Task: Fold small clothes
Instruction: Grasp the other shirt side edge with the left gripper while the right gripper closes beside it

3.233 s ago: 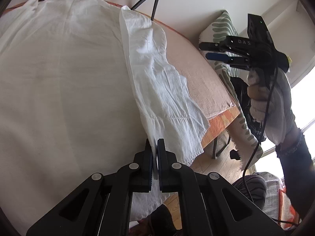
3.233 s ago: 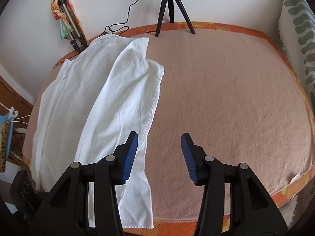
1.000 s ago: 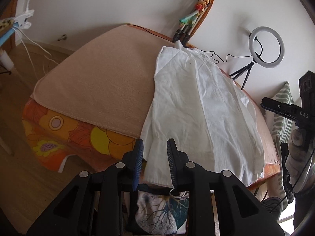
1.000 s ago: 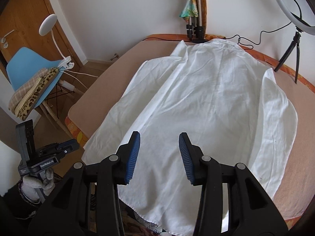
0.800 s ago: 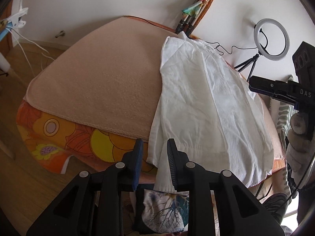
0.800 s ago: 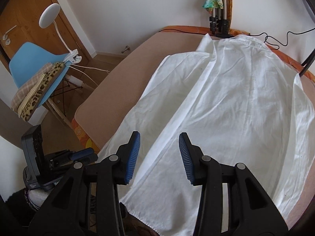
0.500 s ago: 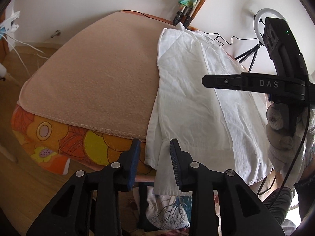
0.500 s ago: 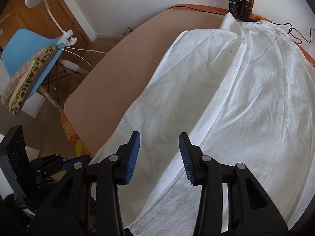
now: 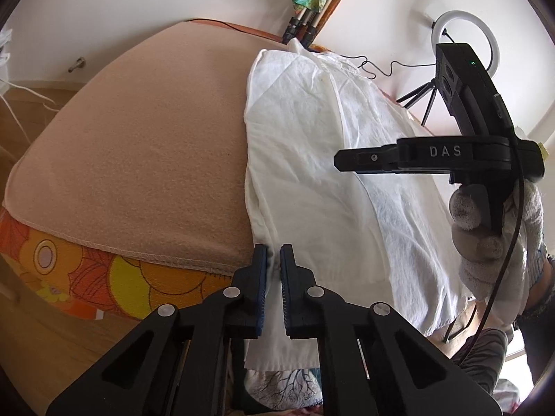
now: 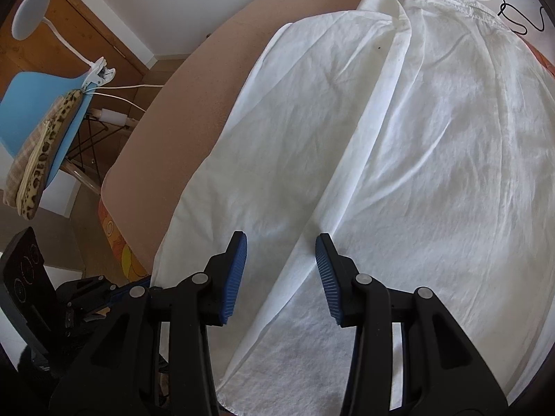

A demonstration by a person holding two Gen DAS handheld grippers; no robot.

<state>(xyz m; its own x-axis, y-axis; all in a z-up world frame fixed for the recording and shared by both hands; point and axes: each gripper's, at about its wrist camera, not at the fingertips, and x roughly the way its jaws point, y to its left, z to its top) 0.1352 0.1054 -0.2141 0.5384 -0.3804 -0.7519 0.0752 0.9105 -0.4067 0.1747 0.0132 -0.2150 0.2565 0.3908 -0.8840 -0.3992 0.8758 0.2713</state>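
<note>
A white shirt (image 9: 312,159) lies spread on a beige blanket-covered table (image 9: 138,159); it also shows in the right wrist view (image 10: 399,145). My left gripper (image 9: 273,260) is shut on the shirt's lower left hem corner at the table's near edge. My right gripper (image 10: 281,242) is open and empty, hovering low over a lengthwise fold near the shirt's hem. In the left wrist view the right gripper (image 9: 341,164) hangs above the shirt's middle, held by a gloved hand (image 9: 492,235).
An orange flowered cloth (image 9: 86,274) hangs under the blanket. A ring light on a tripod (image 9: 464,45) and a folded tripod (image 9: 308,24) stand at the far edge. A blue chair (image 10: 38,111) with fabric and a clip lamp stands left of the table.
My left gripper has closed from open onto the shirt's hem corner. My right gripper has swung from the bare blanket to low over the shirt's left side, staying open.
</note>
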